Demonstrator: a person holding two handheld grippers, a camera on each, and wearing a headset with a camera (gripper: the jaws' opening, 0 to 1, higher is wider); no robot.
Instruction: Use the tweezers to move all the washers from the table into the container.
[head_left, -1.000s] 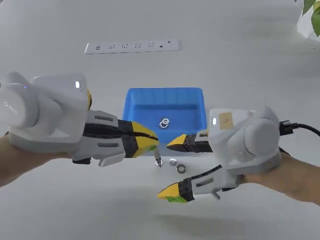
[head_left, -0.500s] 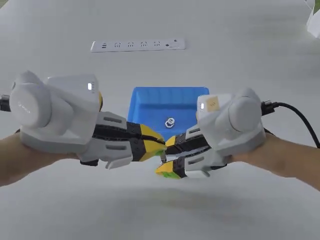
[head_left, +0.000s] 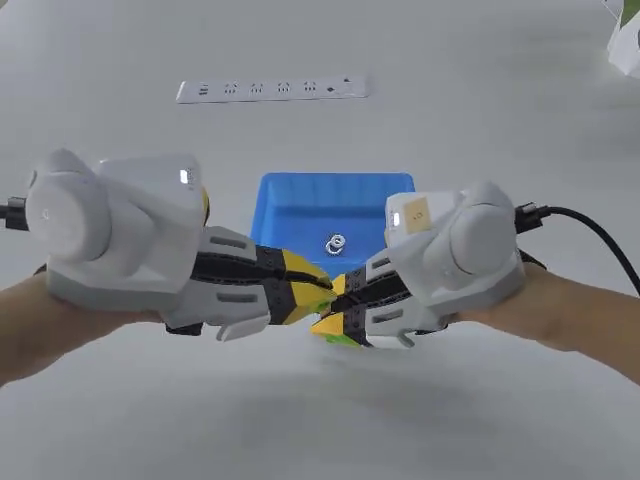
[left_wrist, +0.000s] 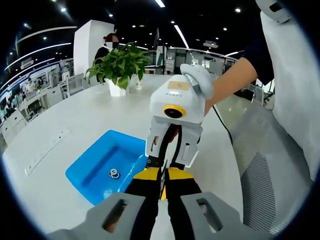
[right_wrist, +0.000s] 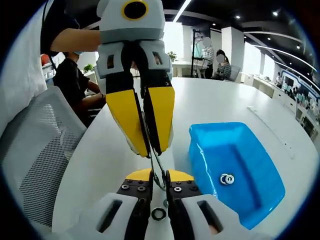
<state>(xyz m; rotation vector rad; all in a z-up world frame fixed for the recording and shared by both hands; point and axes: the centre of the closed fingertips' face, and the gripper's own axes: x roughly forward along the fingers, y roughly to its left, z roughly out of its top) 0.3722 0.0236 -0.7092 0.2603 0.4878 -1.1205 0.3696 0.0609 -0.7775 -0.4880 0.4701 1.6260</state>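
Between my meeting jaw tips the tweezers (right_wrist: 158, 170) are pinched: left gripper (right_wrist: 150, 147) and right gripper (right_wrist: 160, 177) both clench them. One washer (right_wrist: 159, 214) lies under my right jaws, the container (right_wrist: 250, 145) just beside them.

Blue container (head_left: 300, 200), white table (head_left: 480, 90)
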